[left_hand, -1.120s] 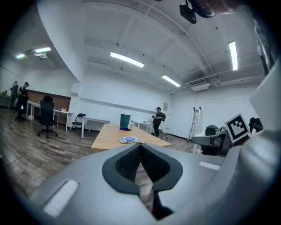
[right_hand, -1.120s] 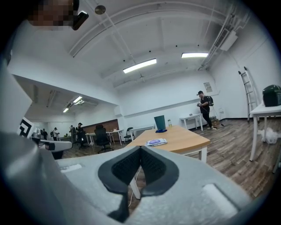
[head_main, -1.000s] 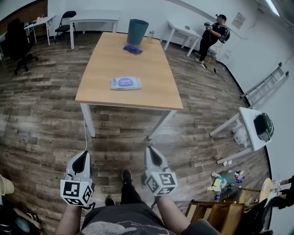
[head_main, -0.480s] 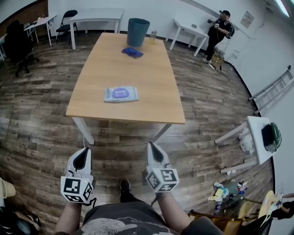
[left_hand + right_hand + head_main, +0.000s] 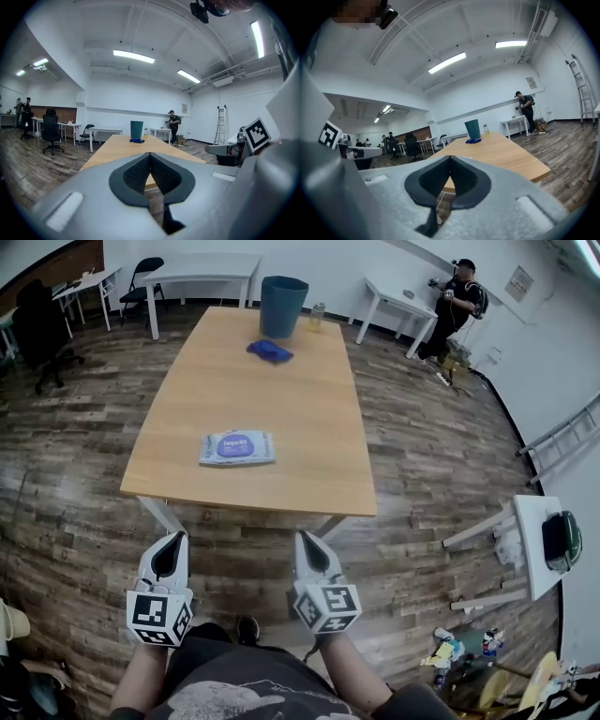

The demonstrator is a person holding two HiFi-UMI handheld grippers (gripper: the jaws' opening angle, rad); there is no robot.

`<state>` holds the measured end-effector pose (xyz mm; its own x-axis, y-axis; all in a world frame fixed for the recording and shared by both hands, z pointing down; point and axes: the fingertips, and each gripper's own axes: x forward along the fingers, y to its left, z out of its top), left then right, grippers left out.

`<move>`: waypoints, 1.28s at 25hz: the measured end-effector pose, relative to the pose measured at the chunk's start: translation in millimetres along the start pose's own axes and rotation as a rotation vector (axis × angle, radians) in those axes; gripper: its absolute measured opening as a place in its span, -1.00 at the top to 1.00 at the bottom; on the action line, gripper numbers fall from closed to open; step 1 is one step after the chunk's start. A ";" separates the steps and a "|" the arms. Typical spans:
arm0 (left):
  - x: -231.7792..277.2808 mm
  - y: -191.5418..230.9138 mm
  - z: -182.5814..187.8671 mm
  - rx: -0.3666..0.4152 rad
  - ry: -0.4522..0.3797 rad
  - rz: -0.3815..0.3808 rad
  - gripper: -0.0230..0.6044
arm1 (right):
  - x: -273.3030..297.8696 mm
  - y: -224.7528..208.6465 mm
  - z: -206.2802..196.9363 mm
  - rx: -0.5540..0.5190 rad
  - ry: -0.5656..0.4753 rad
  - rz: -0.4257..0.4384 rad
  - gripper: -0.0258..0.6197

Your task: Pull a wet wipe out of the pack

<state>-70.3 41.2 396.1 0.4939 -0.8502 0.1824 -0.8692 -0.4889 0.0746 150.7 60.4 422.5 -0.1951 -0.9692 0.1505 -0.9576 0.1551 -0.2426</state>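
Observation:
The wet wipe pack (image 5: 237, 447), pale blue with a purple label, lies flat near the front of a long wooden table (image 5: 309, 427) in the head view. My left gripper (image 5: 174, 539) and right gripper (image 5: 304, 540) are held side by side over the floor, short of the table's front edge and well apart from the pack. Both are shut with nothing between the jaws. In the left gripper view the closed tips (image 5: 150, 153) point along the table (image 5: 117, 145). The right gripper view shows closed tips (image 5: 450, 158) before the table (image 5: 497, 152). The pack is hidden in both gripper views.
A teal bin (image 5: 283, 306) and a blue cloth (image 5: 269, 352) sit at the table's far end. White tables (image 5: 202, 273), chairs and a person (image 5: 455, 306) stand along the back wall. A ladder (image 5: 562, 437) and a small white table (image 5: 530, 540) are to the right.
The table and pack have drawn nearer in the head view as I walked toward them. Both grippers stay shut and side by side.

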 end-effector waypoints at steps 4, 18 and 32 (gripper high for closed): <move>16.4 -4.1 4.1 0.017 0.006 -0.016 0.87 | 13.4 -2.4 -2.4 0.020 0.012 0.010 0.95; 103.2 30.2 -2.0 0.005 0.047 -0.076 0.87 | 93.3 -5.0 7.6 -0.026 0.046 0.004 0.95; 196.9 80.2 -30.9 0.003 0.159 -0.184 0.86 | 196.1 -1.5 22.0 -0.069 0.078 -0.044 0.95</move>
<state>-43.6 -159.4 468.3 0.6332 -0.7055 0.3183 -0.7649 -0.6333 0.1178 118.5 -134.2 431.4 -0.1660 -0.9578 0.2346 -0.9774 0.1282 -0.1682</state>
